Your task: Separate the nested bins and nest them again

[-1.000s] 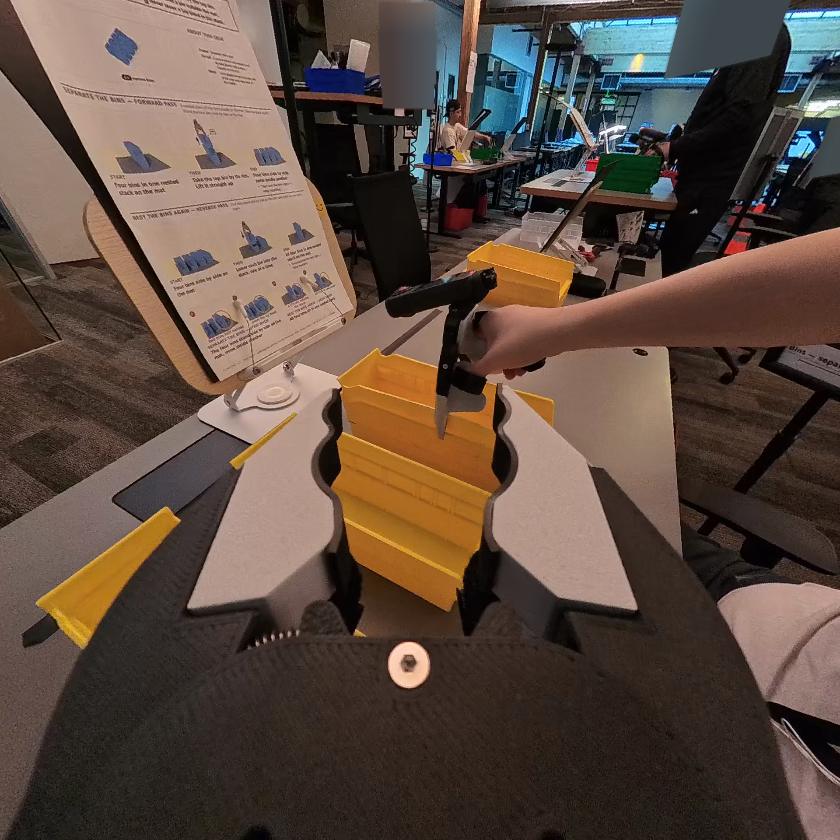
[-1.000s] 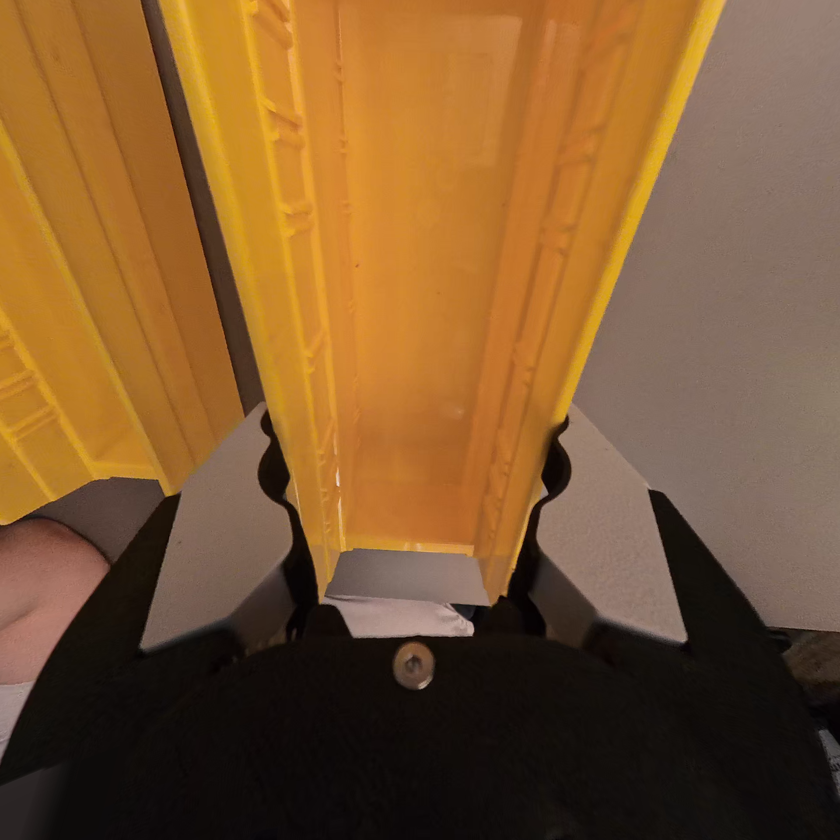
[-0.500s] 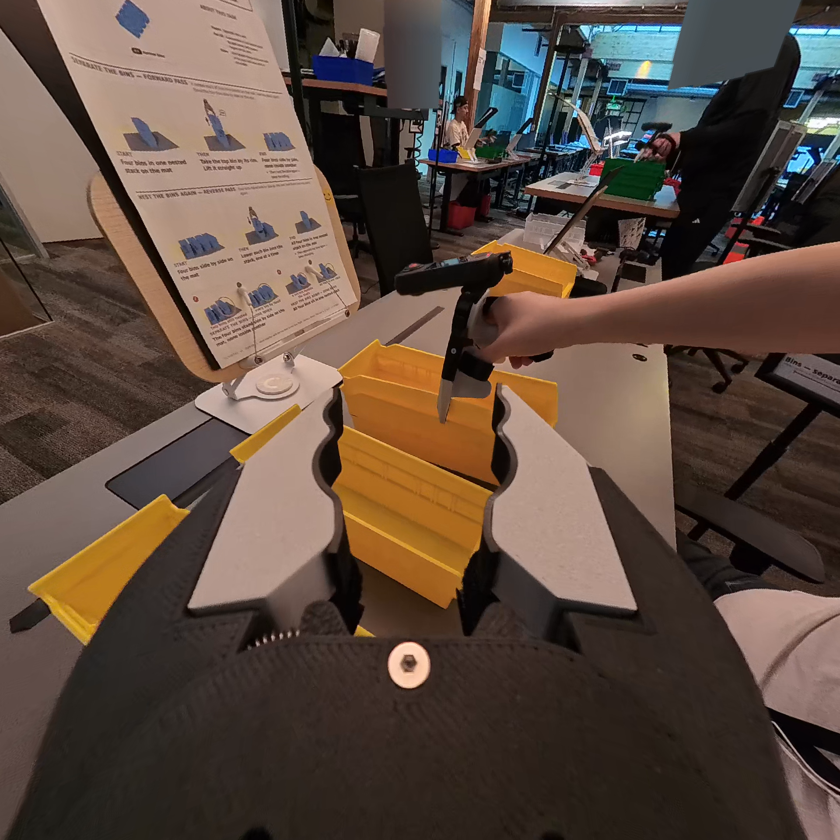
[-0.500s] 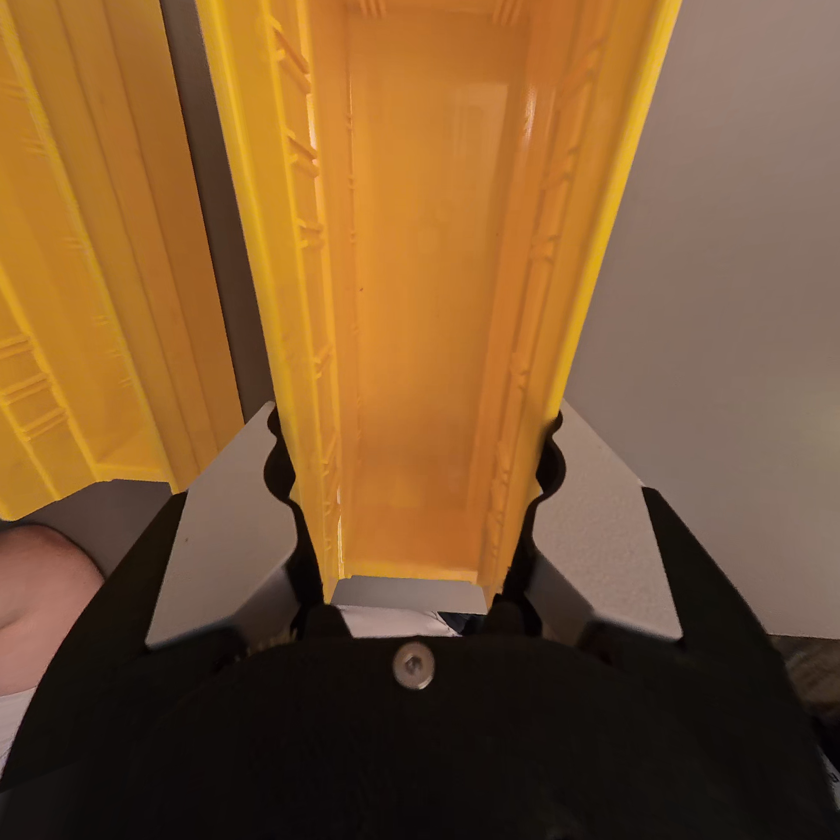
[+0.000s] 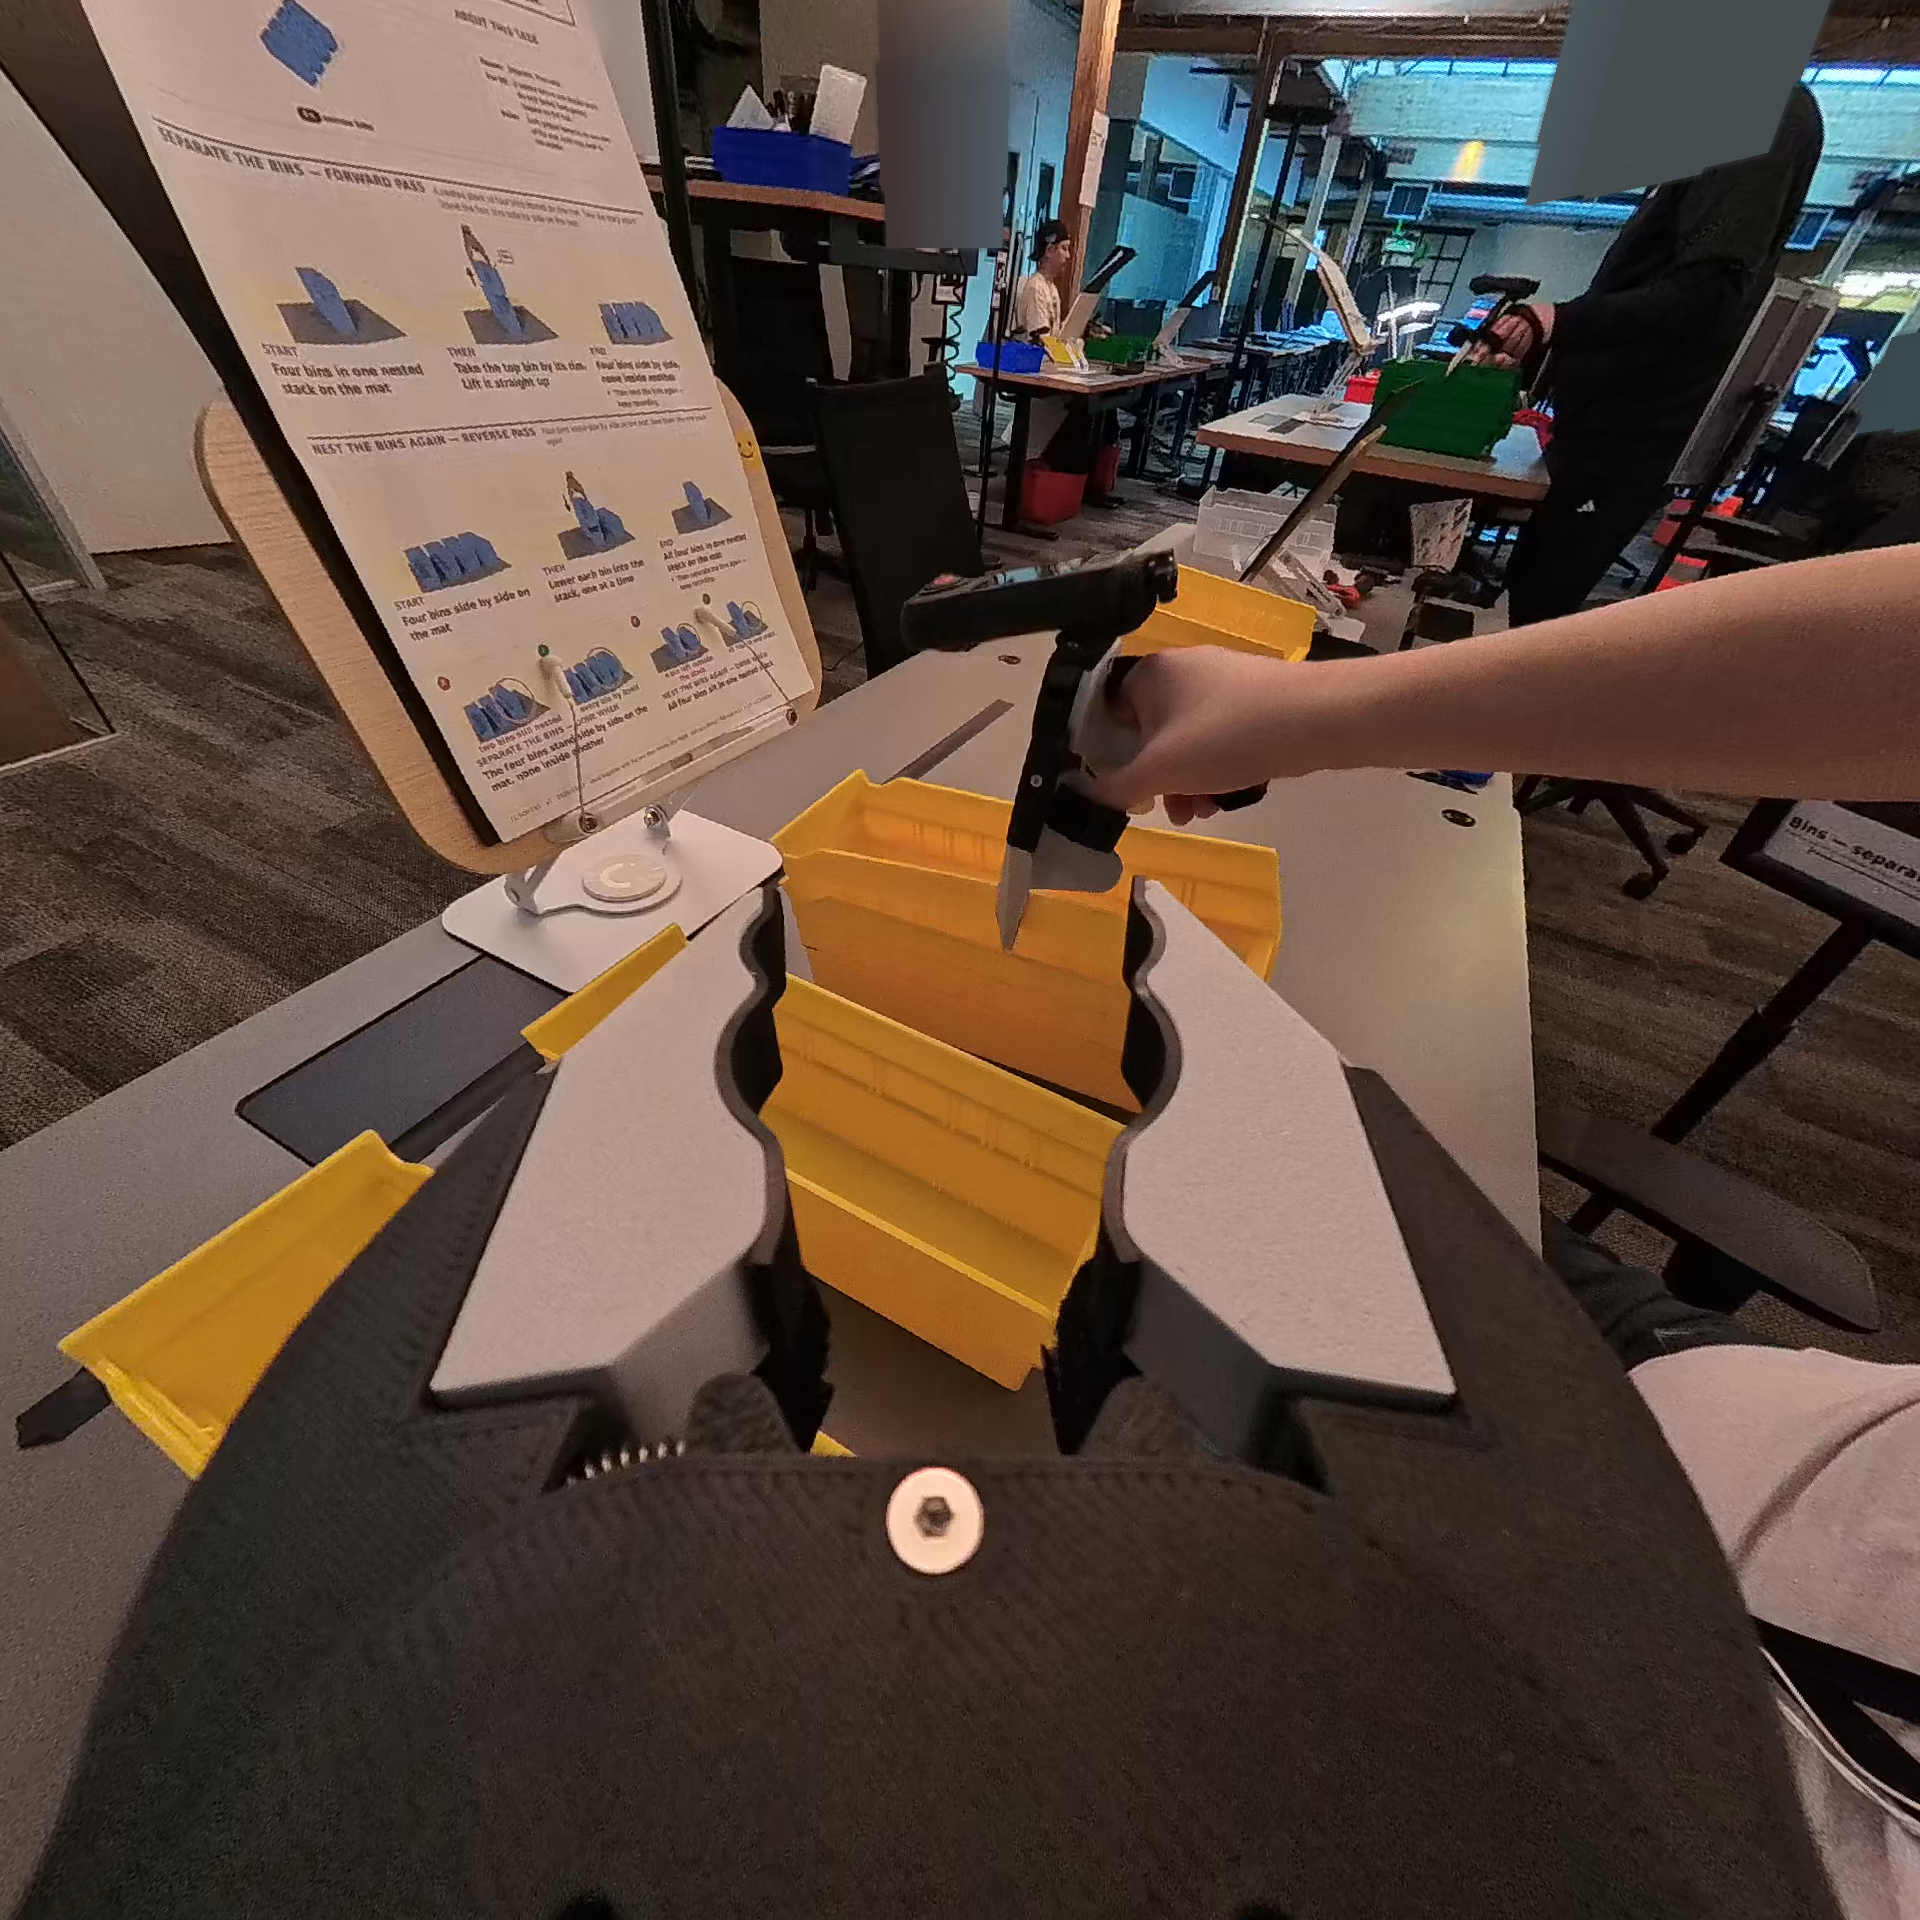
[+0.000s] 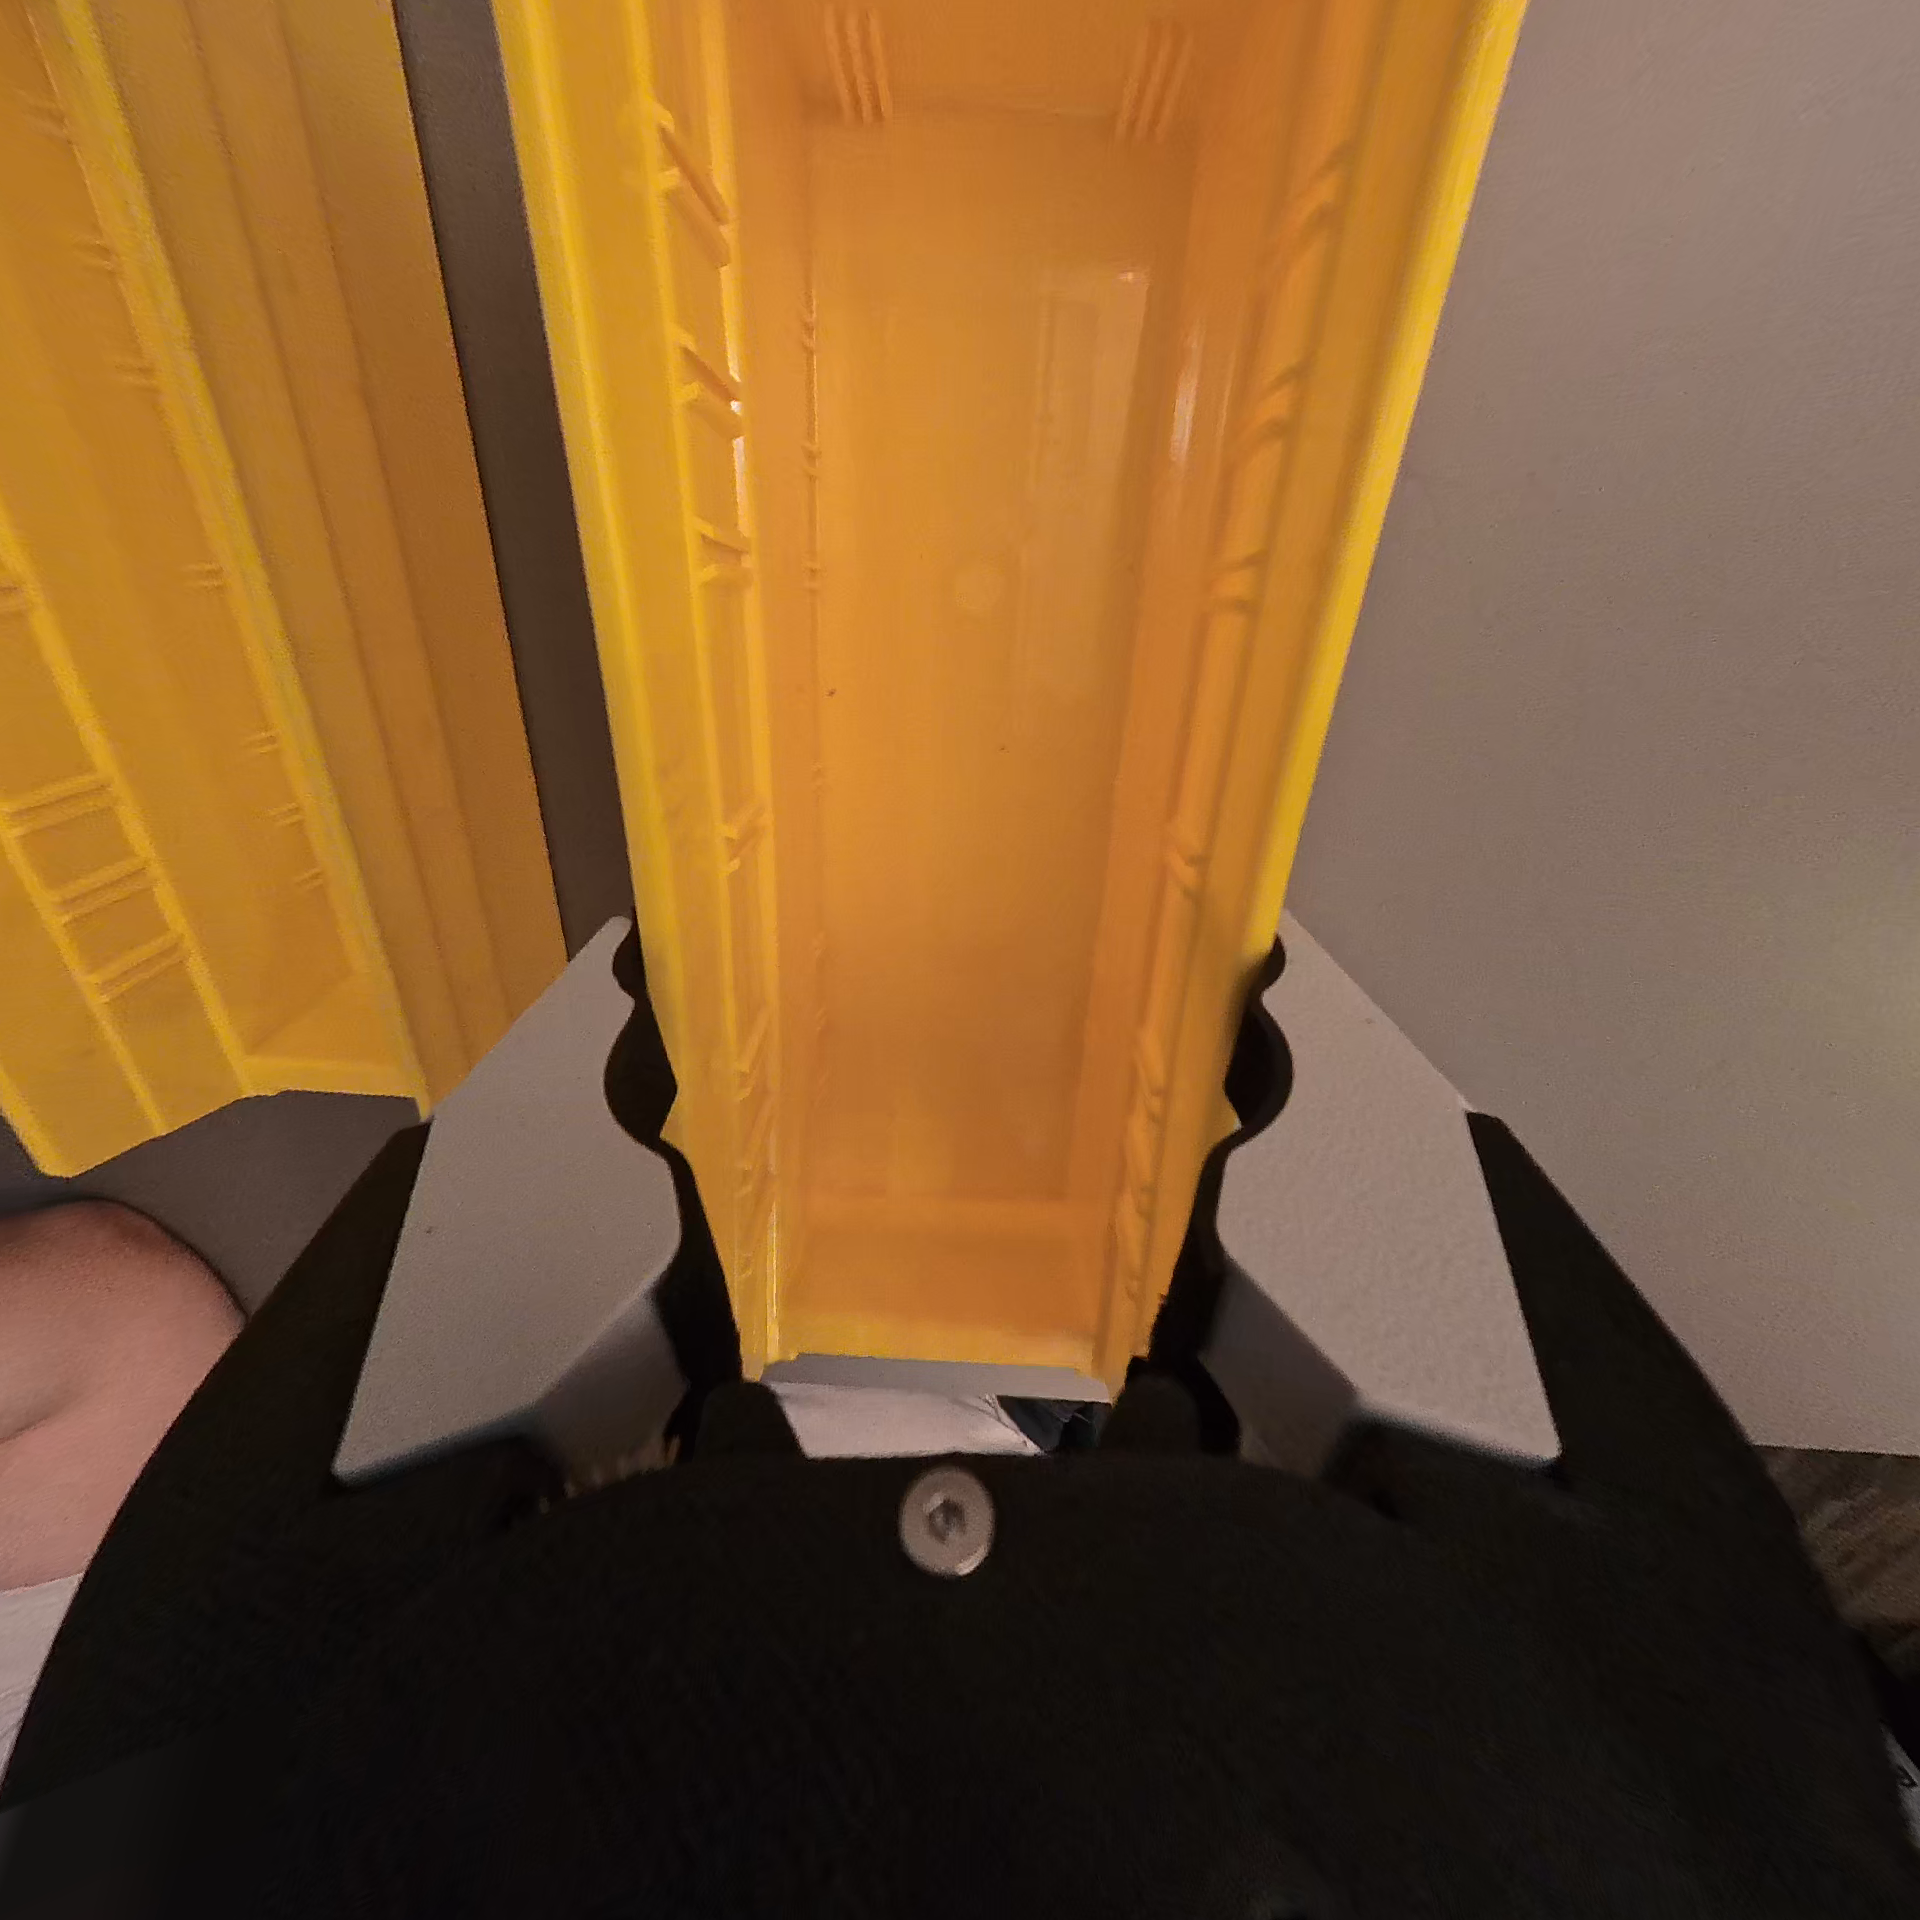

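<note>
Several yellow bins stand side by side on the grey table point(image 5: 1392, 987). My right gripper point(image 6: 945, 935) points down over the far bin point(image 6: 966, 675) and is shut on it, one pad on each long wall. The left wrist view shows that gripper point(image 5: 1023, 904) at the far bin's point(image 5: 935, 966) rim, held by a hand. My left gripper point(image 5: 945, 1039) is open and empty, hovering above the middle bin point(image 5: 935, 1153). That bin also shows in the right wrist view point(image 6: 208, 623). Another bin point(image 5: 229, 1299) lies at the left, mostly hidden behind my left finger.
An instruction sheet on a wooden stand point(image 5: 468, 416) stands at the table's back left, beside a dark mat point(image 5: 395, 1060). One more yellow bin point(image 5: 1236, 613) sits at the far end. A person in black point(image 5: 1662, 364) stands by other desks. The table edge runs along the right.
My right gripper's pads closed a little onto the bin's walls and the bin now sits slightly deeper between the fingers. My left gripper stays open and has only drifted a little.
</note>
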